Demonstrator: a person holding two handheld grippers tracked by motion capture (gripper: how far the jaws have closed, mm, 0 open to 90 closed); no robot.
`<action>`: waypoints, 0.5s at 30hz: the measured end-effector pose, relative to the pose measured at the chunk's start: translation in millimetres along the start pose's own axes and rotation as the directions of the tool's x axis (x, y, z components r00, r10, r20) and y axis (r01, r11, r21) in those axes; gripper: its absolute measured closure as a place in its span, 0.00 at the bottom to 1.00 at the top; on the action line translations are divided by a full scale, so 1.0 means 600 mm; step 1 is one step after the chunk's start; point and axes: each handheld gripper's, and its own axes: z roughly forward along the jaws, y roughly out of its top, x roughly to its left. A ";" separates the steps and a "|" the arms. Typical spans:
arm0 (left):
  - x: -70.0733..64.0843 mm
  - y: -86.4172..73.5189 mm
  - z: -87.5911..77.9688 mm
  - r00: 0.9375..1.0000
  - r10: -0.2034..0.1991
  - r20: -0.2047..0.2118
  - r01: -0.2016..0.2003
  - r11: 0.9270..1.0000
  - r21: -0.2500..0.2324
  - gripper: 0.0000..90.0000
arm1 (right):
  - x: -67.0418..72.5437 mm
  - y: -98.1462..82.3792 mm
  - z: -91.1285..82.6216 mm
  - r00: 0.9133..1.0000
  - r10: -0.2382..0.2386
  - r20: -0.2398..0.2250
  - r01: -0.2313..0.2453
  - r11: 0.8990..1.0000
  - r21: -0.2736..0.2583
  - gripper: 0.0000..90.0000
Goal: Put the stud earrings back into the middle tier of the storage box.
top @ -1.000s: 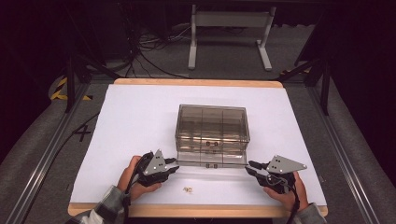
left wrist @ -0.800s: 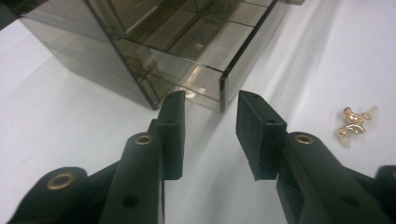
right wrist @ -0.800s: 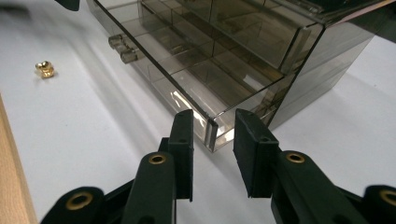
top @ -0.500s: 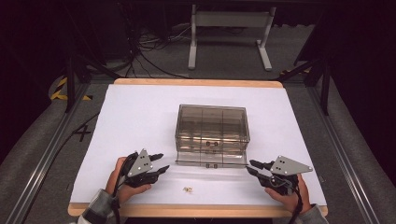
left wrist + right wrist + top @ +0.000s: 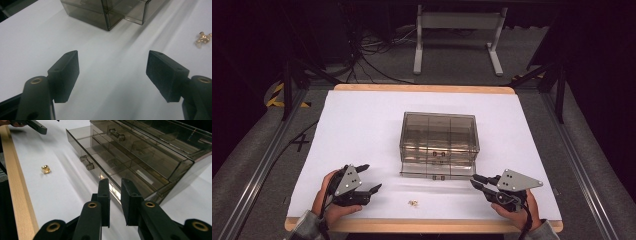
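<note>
Both grippers low at the near edge of the table, a small gold piece lying loose between them.

The left gripper (image 5: pixel 366 181) has its jaws spread wide, just been opening, with only bare white table (image 5: pixel 362 125) between the pads. The small gold metal piece (image 5: pixel 413 203) sits on the sheet to its right, apart from both grippers and short of the wooden front edge. The right gripper (image 5: pixel 476 181) has its jaws drawn nearly together, just been closing, a thin gap left and nothing in it (its tips sit just beside the drawer's right corner). Ahead stands the smoked clear drawer cabinet (image 5: pixel 439 137), its bottom drawer (image 5: pixel 437 170) pulled out toward the person, little handle (image 5: pixel 87 162) facing front.
</note>
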 end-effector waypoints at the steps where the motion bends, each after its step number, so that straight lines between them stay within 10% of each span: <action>1: 0.000 -0.002 -0.001 1.000 0.003 -0.001 -0.003 1.000 -0.003 0.29 | 0.003 0.002 0.002 1.000 -0.005 -0.010 0.005 1.000 0.000 0.89; 15: 0.003 -0.019 -0.001 0.999 -0.039 0.002 0.039 0.998 -0.040 0.17 | 0.046 0.014 0.052 0.992 -0.050 -0.119 0.054 0.998 0.035 0.93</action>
